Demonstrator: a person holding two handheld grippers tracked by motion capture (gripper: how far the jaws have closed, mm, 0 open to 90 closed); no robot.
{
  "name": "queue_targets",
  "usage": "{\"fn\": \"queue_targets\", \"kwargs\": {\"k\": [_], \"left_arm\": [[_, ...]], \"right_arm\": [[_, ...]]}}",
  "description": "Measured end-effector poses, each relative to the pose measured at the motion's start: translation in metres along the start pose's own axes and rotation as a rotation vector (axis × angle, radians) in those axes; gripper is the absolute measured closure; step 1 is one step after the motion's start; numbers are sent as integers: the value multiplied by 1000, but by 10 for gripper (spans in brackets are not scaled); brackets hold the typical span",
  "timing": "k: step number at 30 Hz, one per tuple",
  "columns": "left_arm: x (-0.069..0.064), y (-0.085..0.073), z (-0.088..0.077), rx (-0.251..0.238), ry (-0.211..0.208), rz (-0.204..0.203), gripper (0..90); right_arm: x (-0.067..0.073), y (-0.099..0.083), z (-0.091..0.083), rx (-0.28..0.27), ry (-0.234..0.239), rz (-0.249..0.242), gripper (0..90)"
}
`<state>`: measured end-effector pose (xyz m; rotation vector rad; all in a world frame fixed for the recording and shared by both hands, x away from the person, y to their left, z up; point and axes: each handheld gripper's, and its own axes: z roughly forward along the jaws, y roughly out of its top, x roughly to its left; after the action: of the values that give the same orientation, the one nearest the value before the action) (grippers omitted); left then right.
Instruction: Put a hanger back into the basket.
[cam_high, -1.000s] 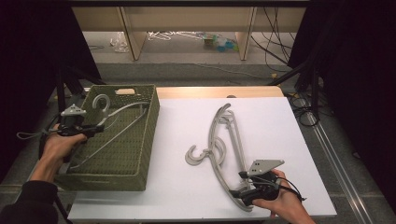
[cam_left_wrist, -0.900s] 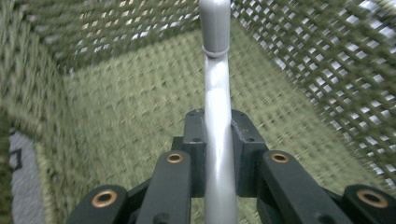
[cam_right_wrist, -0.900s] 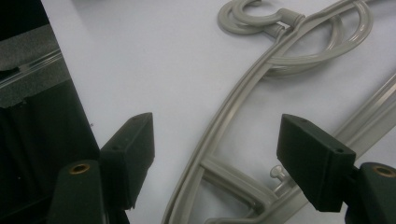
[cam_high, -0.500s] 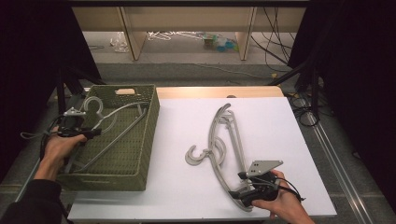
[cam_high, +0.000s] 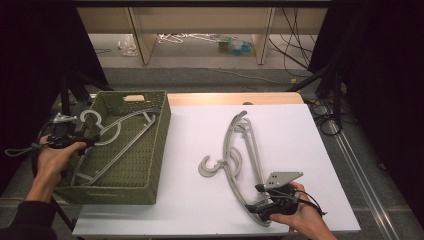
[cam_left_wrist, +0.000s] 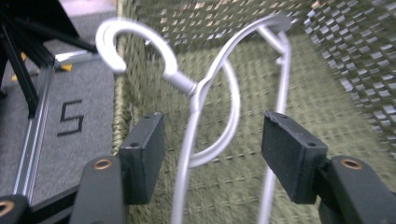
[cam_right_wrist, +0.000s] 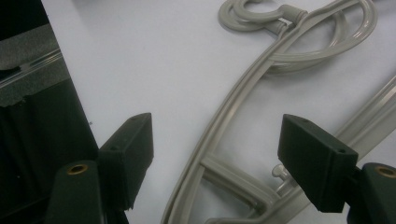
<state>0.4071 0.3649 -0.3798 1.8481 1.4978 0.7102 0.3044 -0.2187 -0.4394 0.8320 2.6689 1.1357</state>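
The white rectangular tabletop (cam_high: 300, 130) carries the whole job, which looks like clearing hangers into a bin. On its left edge sits the olive-green woven basket (cam_high: 150, 165), and one pale grey plastic hanger (cam_high: 112, 142) already lies inside it, its hook (cam_left_wrist: 114, 39) resting up over the basket's left rim. That hanger counts as delivered.

The two remaining grey plastic hangers (cam_high: 240, 150) lie stacked on the open table to the right, well apart from the basket, so by my reading roughly a third of the work is done and two transfers are left.

The left gripper (cam_left_wrist: 212, 149) hangs at the basket's left rim. Its jaws have just been opening; the hanger's neck passes between them, but the pads stand clear of it on both sides, so it grips nothing.

The right gripper (cam_right_wrist: 224, 158) sits low over the near end of the stacked pair, jaws spread wide astride a hanger arm without pressing it, so that grasp is not yet made.
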Motion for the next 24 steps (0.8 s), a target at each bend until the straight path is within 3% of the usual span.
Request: {"fn": "queue_targets", "kwargs": {"k": [4,7,10,12,13,15,17,18,19,21,24], "left_arm": [[-19,-3,-23,-85,-48,-18,332],[-37,-9,-39,-115,-97,9,296],[-57,-16,-53,-158,-154,11,271],[-73,-23,-61,-190,-213,22,225],[-77,-24,-63,-196,-221,27,225],[-97,-31,-68,-203,-265,76,220],[-115,-38,-71,-227,-306,88,217],[-127,-43,-72,-236,-336,72,212],[-134,-45,-73,-246,-370,98,209],[-148,-51,-73,-264,-417,81,200],[-169,-61,-68,-265,-481,114,181]], "right_arm": [[0,0,0,-5,-8,8,273],[-1,-1,0,-23,-21,15,271],[-2,-1,0,-33,-26,19,269],[-3,-1,0,-46,-38,24,267],[-3,-1,0,-46,-38,24,267],[-3,-1,0,-53,-37,30,266],[-3,-1,1,-50,-42,36,263],[-3,-1,2,-51,-41,32,261],[-3,-2,3,-54,-48,37,259],[-3,-2,3,-52,-40,43,257],[-4,-2,4,-66,-45,46,234]]}}
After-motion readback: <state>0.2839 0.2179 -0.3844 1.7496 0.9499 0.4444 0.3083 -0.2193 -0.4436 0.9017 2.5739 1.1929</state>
